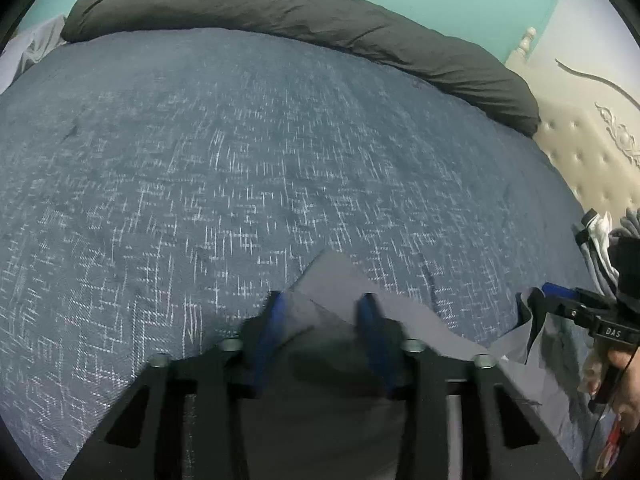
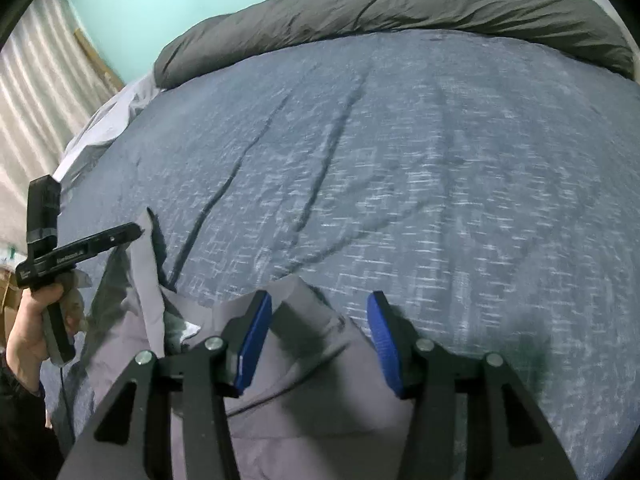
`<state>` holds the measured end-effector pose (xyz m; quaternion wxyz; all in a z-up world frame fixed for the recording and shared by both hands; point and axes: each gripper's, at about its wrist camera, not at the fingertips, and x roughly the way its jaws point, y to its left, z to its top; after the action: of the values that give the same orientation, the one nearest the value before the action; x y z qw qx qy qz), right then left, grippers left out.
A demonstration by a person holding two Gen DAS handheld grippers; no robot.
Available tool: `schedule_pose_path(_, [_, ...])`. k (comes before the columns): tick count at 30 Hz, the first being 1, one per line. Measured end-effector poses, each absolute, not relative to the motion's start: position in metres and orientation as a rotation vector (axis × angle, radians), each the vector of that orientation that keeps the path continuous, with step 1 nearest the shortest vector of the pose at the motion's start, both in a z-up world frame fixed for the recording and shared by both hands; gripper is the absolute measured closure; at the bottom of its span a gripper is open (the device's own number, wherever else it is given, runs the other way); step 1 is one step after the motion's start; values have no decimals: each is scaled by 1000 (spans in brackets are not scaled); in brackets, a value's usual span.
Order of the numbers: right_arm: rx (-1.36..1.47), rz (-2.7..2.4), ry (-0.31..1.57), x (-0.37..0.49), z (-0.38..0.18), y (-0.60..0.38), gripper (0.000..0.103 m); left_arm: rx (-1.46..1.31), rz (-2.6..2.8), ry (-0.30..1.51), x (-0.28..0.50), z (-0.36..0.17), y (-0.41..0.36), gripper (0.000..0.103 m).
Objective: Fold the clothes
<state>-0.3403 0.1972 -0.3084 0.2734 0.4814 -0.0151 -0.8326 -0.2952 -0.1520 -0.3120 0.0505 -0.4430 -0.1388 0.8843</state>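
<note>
A grey garment [image 1: 344,280] lies at the near edge of a blue patterned bedspread [image 1: 240,152]. My left gripper [image 1: 322,300] stands open over one raised corner of it, blue pads [image 1: 272,320] apart with cloth between them. My right gripper [image 2: 318,300] is also open, its blue pads [image 2: 256,336] on either side of another part of the garment [image 2: 304,392]. In the left wrist view the right gripper [image 1: 548,292] shows at the right edge beside a cloth fold. In the right wrist view the left gripper [image 2: 136,232] shows at the left, touching a lifted flap.
A dark grey duvet roll [image 1: 300,12] lies along the far side of the bed. A cream tufted headboard [image 1: 592,152] is at the right. A pile of clothes [image 1: 600,240] lies near it. A striped curtain [image 2: 36,100] hangs at the left.
</note>
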Motion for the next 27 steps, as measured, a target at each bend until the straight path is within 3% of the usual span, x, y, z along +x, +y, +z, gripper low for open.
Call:
schedule_pose_path(3, [1318,-2217,-32,-344,-315,191,53,-1342,2702,-434,-291,-311,-156,102])
schedule_pose_path(5, [1327,-2209,-11,-343,-317,186,54,-1336,2702,-438,-285,-310,-159,102])
schedule_pose_path(9, [1334,-2218,32,-340,-317,183,89,-1317,2719,-426,-271,-304,-163,102])
schedule_pose_path(11, [1327,-2247,28,-338,-315,188,94,-1299,2723,-456,-263,-300,-168,102])
schedule_pose_path(19, [1327,-2319,-108,-332,-309,229,97,-1297,2763,-465,-220,-276,-181,102])
schedule_pose_path(27, [1332,-2309,-170,-332,-314,234,97,-1381,2736,-488,-222,-296,-184,102])
